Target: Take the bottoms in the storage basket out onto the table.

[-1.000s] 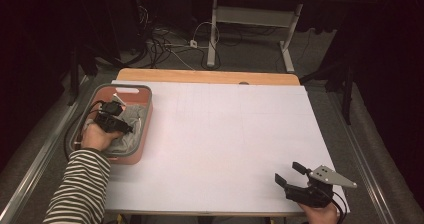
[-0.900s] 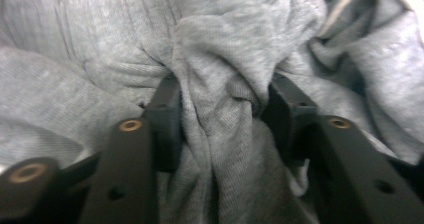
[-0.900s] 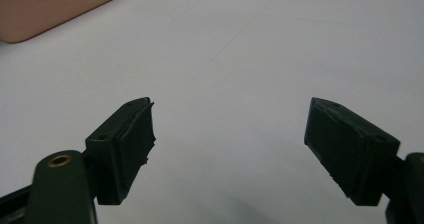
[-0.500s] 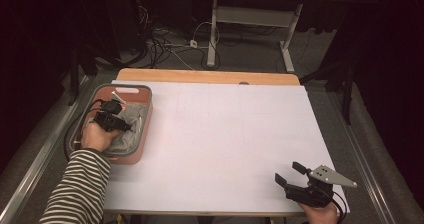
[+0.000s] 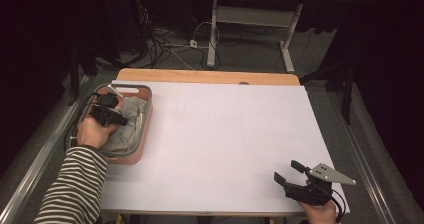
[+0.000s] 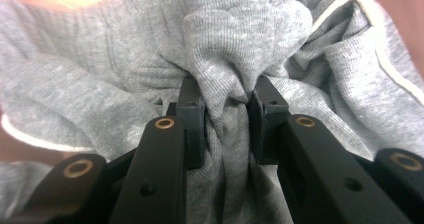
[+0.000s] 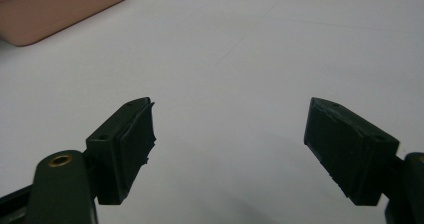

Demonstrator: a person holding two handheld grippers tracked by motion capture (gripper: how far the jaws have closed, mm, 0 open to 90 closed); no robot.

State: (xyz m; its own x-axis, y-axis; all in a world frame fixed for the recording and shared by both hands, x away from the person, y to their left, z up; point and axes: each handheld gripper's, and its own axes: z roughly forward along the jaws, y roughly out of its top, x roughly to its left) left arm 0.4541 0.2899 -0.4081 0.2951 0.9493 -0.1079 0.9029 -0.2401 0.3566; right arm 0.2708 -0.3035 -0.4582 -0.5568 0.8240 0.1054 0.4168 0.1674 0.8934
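A grey knit garment (image 5: 127, 129) lies bunched in a pink basket (image 5: 144, 141) at the table's left edge. My left gripper (image 5: 116, 118) reaches down into the basket. In the left gripper view its jaws have just been closing, and the left gripper (image 6: 227, 96) is now shut on a gathered fold of the grey garment (image 6: 225, 44), which is pinched between both pads. At the front right corner my right gripper (image 5: 289, 171) rests low over the table. The right gripper (image 7: 230, 134) stands open, and between its jaws is bare white surface.
A white sheet (image 5: 225, 134) covers the table, with a strip of wooden tabletop (image 5: 200, 76) along the far edge. A corner of the pink basket (image 7: 55, 4) appears at the upper left of the right gripper view. Desk legs and cables lie on the floor beyond.
My left gripper has closed on the grey garment and risen slightly, pulling the fabric into a bunch. The right gripper has stayed where it was.
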